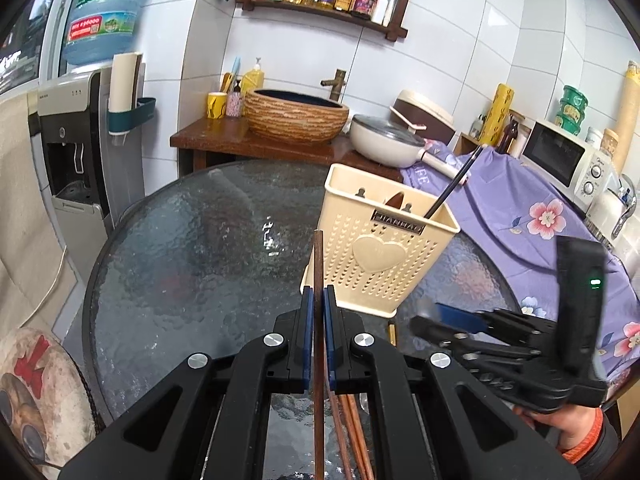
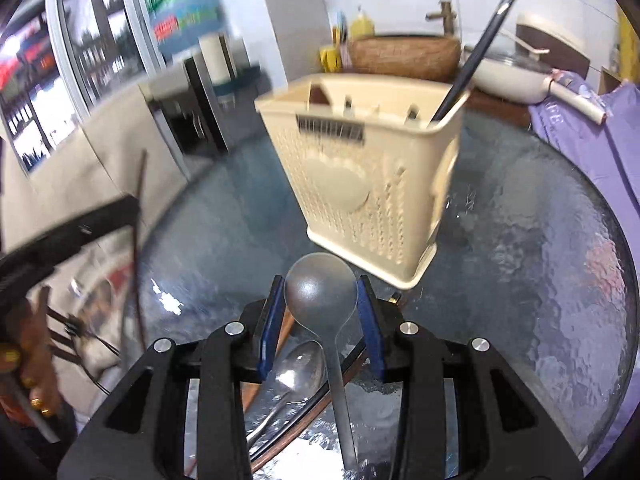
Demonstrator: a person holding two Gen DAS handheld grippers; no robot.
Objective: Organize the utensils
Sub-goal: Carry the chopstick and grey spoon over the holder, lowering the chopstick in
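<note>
The cream holder (image 1: 384,240) stands mid-counter, already holding black chopsticks (image 1: 452,184). My left claw (image 1: 319,312) pinches one brown chopstick (image 1: 318,264); my right claw (image 2: 321,312) clasps a grey spoon (image 2: 320,284). More chopsticks (image 1: 352,436) and a metal spoon (image 2: 298,368) remain at the near edge.

one holder (image 1: 386,240), two spoons (image 2: 320,292), two grippers (image 1: 319,304)

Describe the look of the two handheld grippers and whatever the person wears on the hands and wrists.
Both the left gripper and the right gripper are matte black plastic linkages with round silver bolt heads and blue pads inside flat fingers. Seen from the left wrist camera, the right gripper carries an upright black block with a small green light. An orange cuff over a dark sleeve shows at that hand.
</note>
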